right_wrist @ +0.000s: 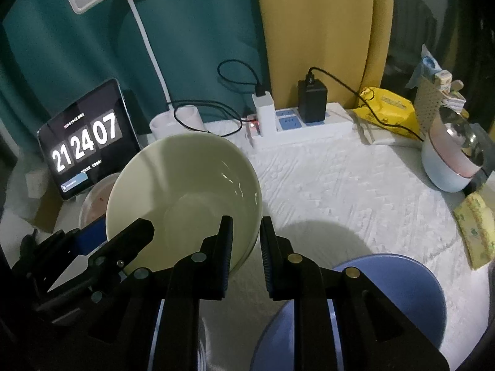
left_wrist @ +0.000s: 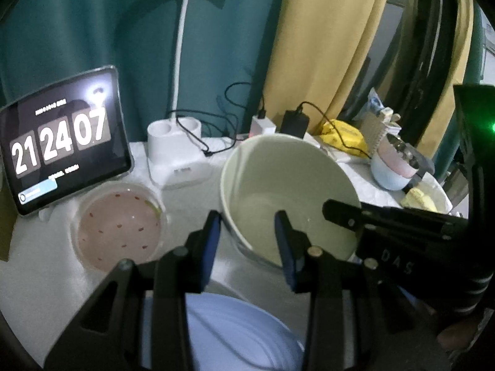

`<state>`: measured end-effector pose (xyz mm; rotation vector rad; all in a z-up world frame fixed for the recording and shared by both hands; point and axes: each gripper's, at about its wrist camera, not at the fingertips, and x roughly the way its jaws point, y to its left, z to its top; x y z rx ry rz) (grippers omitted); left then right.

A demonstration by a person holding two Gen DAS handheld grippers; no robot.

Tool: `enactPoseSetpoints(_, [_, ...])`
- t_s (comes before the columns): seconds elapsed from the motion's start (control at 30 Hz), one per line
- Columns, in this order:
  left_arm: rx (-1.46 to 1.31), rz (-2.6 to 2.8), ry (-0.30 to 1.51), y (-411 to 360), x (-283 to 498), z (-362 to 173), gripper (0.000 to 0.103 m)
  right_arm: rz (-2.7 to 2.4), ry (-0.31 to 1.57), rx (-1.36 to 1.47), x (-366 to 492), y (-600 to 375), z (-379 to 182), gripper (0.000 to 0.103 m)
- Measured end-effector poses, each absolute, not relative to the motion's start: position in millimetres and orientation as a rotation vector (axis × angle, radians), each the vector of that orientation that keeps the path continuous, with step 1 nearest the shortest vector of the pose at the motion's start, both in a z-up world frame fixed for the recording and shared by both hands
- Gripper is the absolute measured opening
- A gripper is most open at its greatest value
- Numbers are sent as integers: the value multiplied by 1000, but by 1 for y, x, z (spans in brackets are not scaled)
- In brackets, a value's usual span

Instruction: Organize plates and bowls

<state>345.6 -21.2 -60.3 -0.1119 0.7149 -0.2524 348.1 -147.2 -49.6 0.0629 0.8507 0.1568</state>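
Both claws, mine to steer, clamp one pale green bowl (right_wrist: 185, 198) by opposite rims, raised above the worktop (right_wrist: 340, 185): left claw (left_wrist: 247, 238) narrowly parted, right claw (right_wrist: 246, 256) narrower. Pink spotted bowl (left_wrist: 119, 225) sits left; blue bowl (right_wrist: 399, 293) nearer.

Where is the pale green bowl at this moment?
The pale green bowl is held tilted between both grippers, above the blue plate. In the left wrist view it is right of the pink spotted dish and in front of the lamp base.
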Motion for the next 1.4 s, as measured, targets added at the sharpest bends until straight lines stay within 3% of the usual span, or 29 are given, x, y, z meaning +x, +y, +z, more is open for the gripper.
enactPoseSetpoints(1.4, [-25,-320,643,-104,267,-21,37,102,718,150,253,-232,-10,19])
